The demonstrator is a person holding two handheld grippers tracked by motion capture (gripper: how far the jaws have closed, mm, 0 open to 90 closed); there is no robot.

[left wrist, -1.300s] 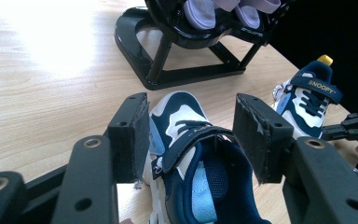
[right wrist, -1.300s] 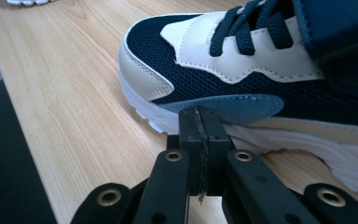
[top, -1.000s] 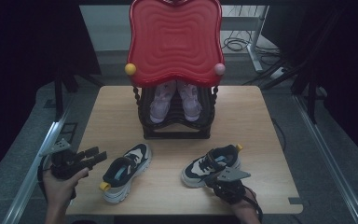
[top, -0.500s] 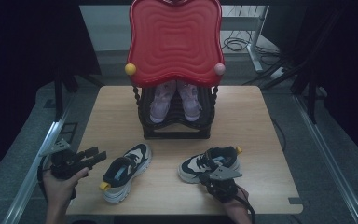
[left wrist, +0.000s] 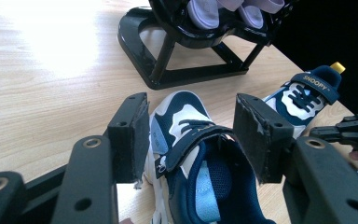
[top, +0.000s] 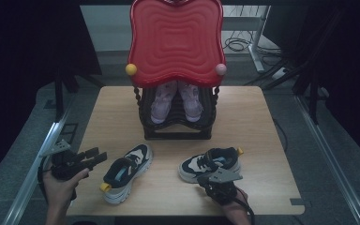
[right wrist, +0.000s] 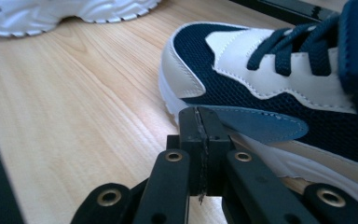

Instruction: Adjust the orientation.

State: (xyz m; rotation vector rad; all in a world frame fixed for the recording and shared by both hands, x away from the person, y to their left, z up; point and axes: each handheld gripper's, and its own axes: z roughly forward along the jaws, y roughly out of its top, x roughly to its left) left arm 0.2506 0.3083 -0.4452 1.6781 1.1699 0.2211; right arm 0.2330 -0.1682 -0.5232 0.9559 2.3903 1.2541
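Note:
Two navy-and-white sneakers lie on the wooden table [top: 262, 122]. The left sneaker [top: 124, 171] points toward the rack, its strap and opening facing my left gripper [left wrist: 193, 135]. That gripper [top: 90, 157] is open, just left of the shoe's heel and apart from it. The right sneaker [top: 211, 164], with a SNOOPY strap [left wrist: 314, 84], lies on its sole with its toe to the left. My right gripper [right wrist: 200, 123] is shut with nothing between its pads, and its tip rests against the side of that sneaker [right wrist: 279, 88] near the toe, at the front edge [top: 215, 180].
A black shoe rack [top: 176, 124] under a red wavy panel [top: 176, 42] stands at the table's back middle and holds a pair of lilac shoes [top: 176, 101]. Bare wood lies between the sneakers and along the right side. Dark floor and rails surround the table.
My right gripper has slid a little to the left along the front edge, and the right sneaker has shifted slightly left with it. The left gripper and left sneaker have stayed put.

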